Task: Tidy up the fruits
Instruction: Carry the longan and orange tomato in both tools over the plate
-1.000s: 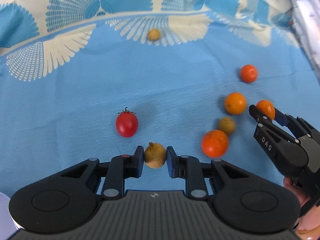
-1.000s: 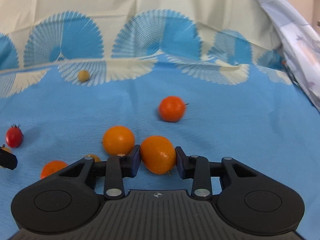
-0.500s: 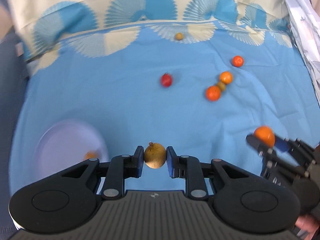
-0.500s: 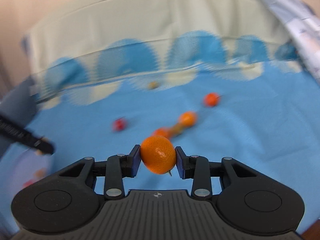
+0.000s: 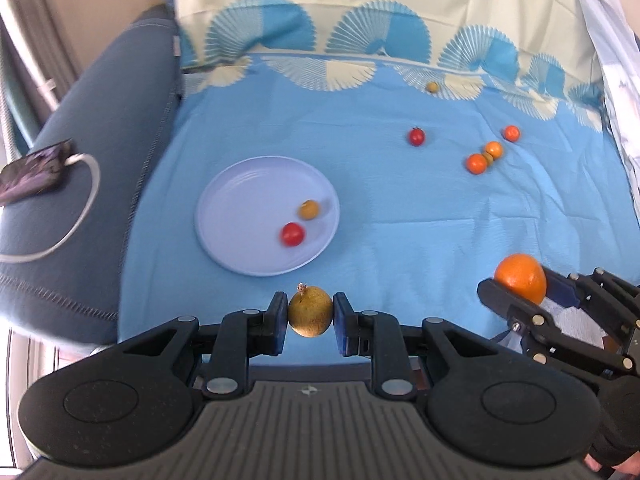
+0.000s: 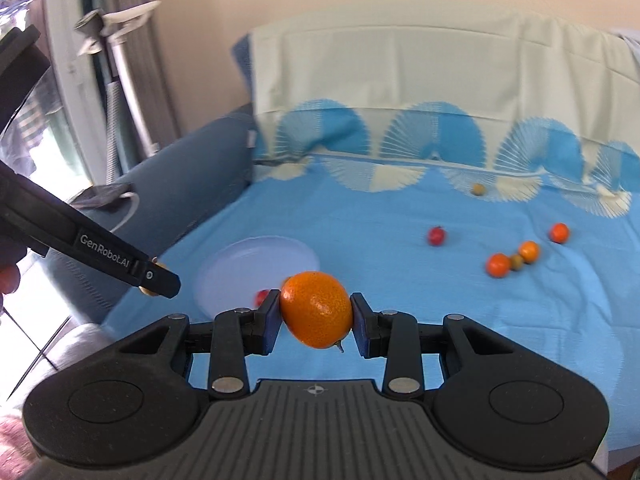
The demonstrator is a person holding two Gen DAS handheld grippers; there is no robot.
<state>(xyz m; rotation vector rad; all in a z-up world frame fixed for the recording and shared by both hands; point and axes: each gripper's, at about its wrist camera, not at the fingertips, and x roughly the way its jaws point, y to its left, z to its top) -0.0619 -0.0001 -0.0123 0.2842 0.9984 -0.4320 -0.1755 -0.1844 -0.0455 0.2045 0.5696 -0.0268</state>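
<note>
My left gripper (image 5: 310, 320) is shut on a small brownish-yellow fruit (image 5: 310, 317) and holds it in the air just short of the near rim of a pale lilac plate (image 5: 240, 200). The plate holds a red tomato (image 5: 292, 234) and a yellow fruit (image 5: 308, 209). My right gripper (image 6: 316, 316) is shut on an orange (image 6: 316, 309), held above the blue cloth to the right of the plate (image 6: 224, 268). The orange also shows in the left wrist view (image 5: 520, 278). The left gripper's finger shows at the left of the right wrist view (image 6: 158, 280).
Loose on the blue cloth at the far right lie a red tomato (image 5: 416, 136), three oranges (image 5: 477, 163) around a small brown fruit (image 5: 487, 156), and a yellow fruit (image 5: 431, 87) farther back. A grey sofa arm (image 5: 80, 184) with a phone and cable runs along the left.
Both grippers have pulled back and to the left from the fruit cluster, each carrying its fruit. The plate has come into view in front of them.
</note>
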